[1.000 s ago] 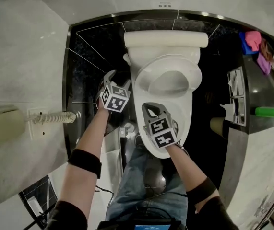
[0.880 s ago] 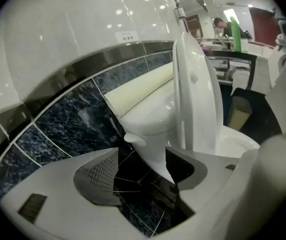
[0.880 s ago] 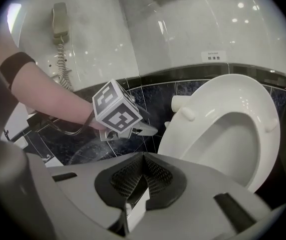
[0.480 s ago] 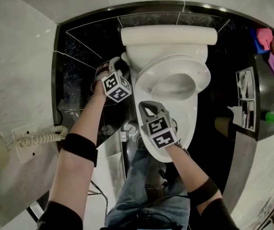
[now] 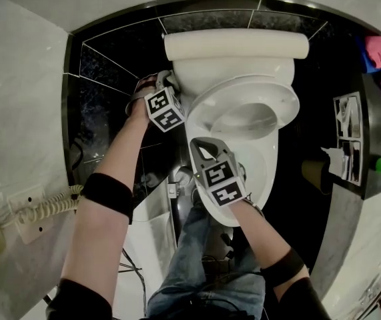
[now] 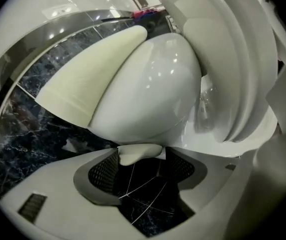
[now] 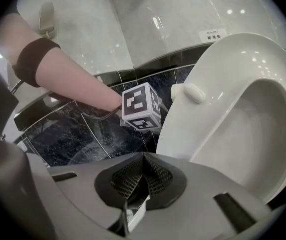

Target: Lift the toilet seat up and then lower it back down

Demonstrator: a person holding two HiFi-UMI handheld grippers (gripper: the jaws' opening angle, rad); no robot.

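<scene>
The seat (image 5: pixel 280 109) is raised, tilted back toward the tank (image 5: pixel 237 45). In the right gripper view its underside faces the camera (image 7: pixel 218 84), with a small bumper (image 7: pixel 193 93) showing near its upper edge. Below it the bowl (image 5: pixel 260 172) lies open.

The left gripper (image 5: pixel 165 80) is at the tank's left side, just beside the seat's hinge end. In its own view the jaws (image 6: pixel 140 166) stand apart with a small white tab (image 6: pixel 137 153) across the gap at their tips. The tab juts out under the tank's glossy body, fills the gap from pad to pad, and looks clamped.

The right gripper (image 5: pixel 203 149) hangs over the front left of the bowl, apart from the seat. Its pads (image 7: pixel 132 176) are pressed together with nothing between them.

Dark marbled tiles (image 5: pixel 110 65) cover the wall and floor around the toilet. A coiled phone cord (image 5: pixel 43 209) hangs on the pale wall to the left. Pink cloth (image 5: pixel 375 49) lies far right, and the person's jeans (image 5: pixel 197 259) show below the bowl.
</scene>
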